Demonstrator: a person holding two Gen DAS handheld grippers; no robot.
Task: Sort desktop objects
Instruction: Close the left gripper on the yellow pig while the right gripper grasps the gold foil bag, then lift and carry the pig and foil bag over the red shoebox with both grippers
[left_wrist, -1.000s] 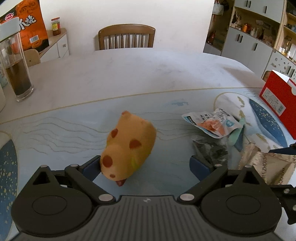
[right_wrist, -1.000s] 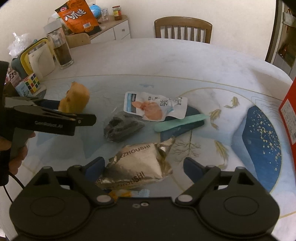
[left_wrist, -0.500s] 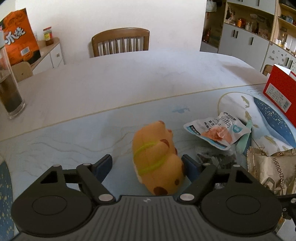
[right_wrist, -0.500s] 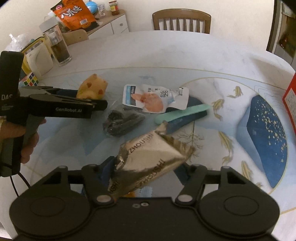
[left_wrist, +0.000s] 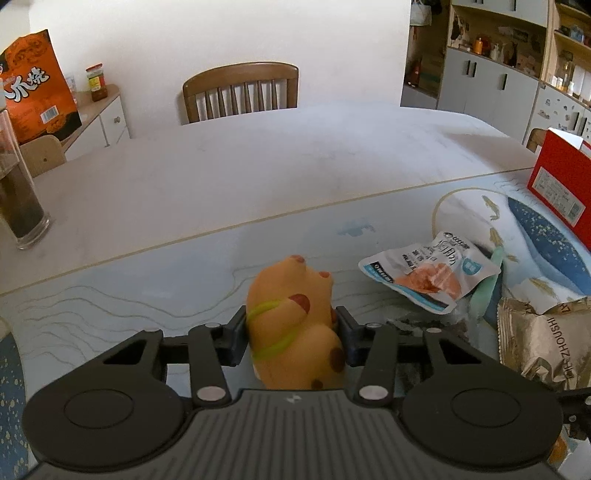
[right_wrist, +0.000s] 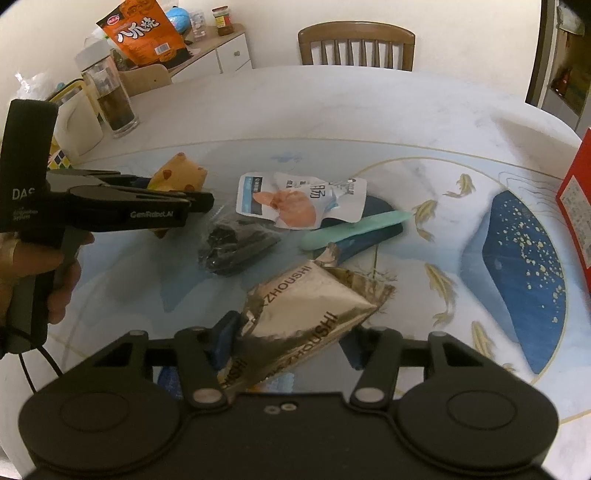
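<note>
Left wrist view: my left tool (left_wrist: 291, 332) has just been closing and now pinches the toy (left_wrist: 293, 325) at its flanks, low centre of the frame.
Toy axis: it runs away from me toward the upper frame, across the line between the pads, so I judge the pinch square.
Right wrist view: my right tool (right_wrist: 288, 343) has just been closing too; its pads press the foil bag (right_wrist: 314, 299), lower centre.
Bag axis: slanted from lower left to upper right, one corner jutting past the right pad.
Which hand is nearer: the left holds the toy at left of this frame; the pouch (right_wrist: 301, 201), dark packet (right_wrist: 236, 247) and green stick (right_wrist: 354, 229) lie between us on the worktop (right_wrist: 369, 110).
Next move: lift each clear, I reckon.
</note>
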